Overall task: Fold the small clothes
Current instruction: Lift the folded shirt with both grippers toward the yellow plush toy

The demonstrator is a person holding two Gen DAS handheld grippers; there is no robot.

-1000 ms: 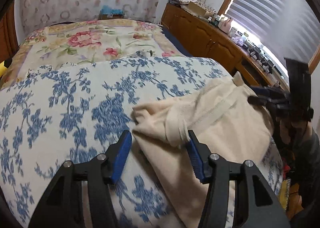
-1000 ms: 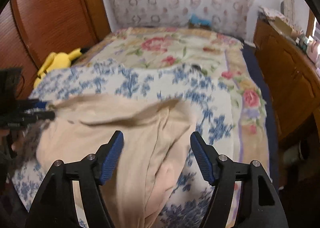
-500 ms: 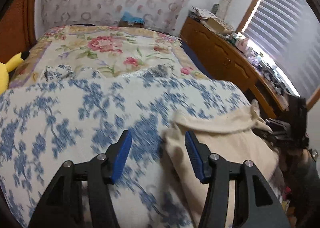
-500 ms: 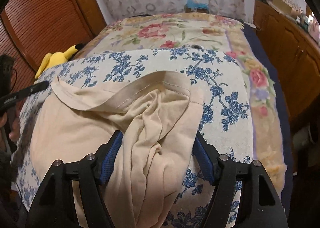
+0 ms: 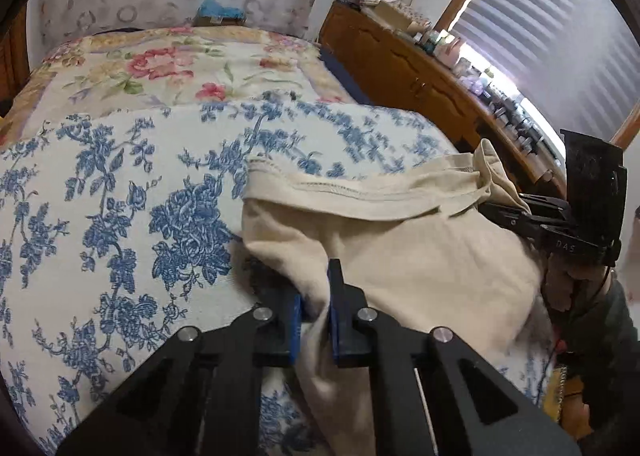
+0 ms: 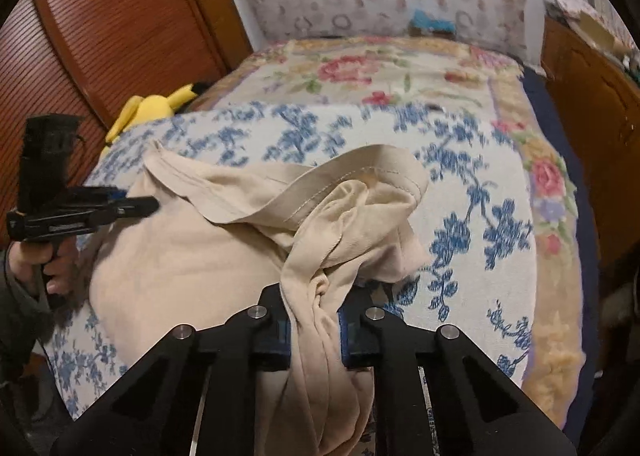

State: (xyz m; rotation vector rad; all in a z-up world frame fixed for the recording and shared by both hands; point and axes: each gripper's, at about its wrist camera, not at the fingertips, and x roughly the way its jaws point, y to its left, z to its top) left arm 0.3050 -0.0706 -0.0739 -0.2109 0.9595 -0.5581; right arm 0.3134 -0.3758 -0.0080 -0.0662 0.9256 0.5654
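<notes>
Daylight glare from window blinds (image 5: 560,28) at right, rest dim and soft, heavy fisheye bending with black corners, blue floral blanket (image 6: 460,160) smeared, probably motion blur

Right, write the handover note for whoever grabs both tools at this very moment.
Left tool: shut on the left side of the beige garment.
Right tool: shut on a bunched fold of the garment's right side.
The garment lies rumpled on the blue-flowered cover at the near end of the bed, its stitched hem curled over.
Done: both sides gripped.
Left: no neat fold shows yet; probably lift, spread it flat, then fold.
</notes>
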